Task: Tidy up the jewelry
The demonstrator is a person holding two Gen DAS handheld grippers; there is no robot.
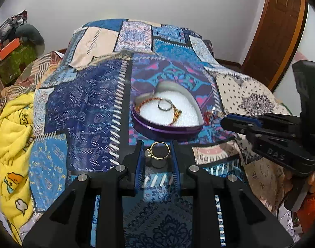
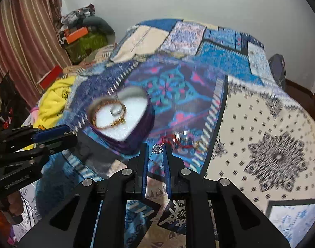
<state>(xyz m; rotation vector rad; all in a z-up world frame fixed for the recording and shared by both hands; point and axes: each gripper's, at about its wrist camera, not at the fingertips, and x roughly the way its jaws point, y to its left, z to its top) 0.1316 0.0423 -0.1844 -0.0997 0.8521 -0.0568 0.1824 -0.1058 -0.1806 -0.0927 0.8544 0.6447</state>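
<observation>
A purple heart-shaped box [image 1: 167,129] with a white lining sits on the patchwork bedspread; it holds a beaded bracelet [image 1: 176,113] and a silver ring [image 1: 164,105]. It also shows in the right wrist view [image 2: 140,136], blurred. My left gripper [image 1: 157,152] is shut on a gold ring [image 1: 158,150], just short of the box's near rim. My right gripper [image 2: 155,149] is shut on a small silver pendant [image 2: 157,148] with a thin chain, to the right of the box. More jewelry, with a red cord [image 2: 178,142], lies on the cloth beyond it.
The bed is covered by a blue patterned spread [image 1: 85,107]. A yellow blanket [image 1: 12,136] lies at the left edge. Clutter and boxes [image 1: 14,49] stand at the far left, a wooden door [image 1: 277,33] at the right, curtains [image 2: 19,37] in the right wrist view.
</observation>
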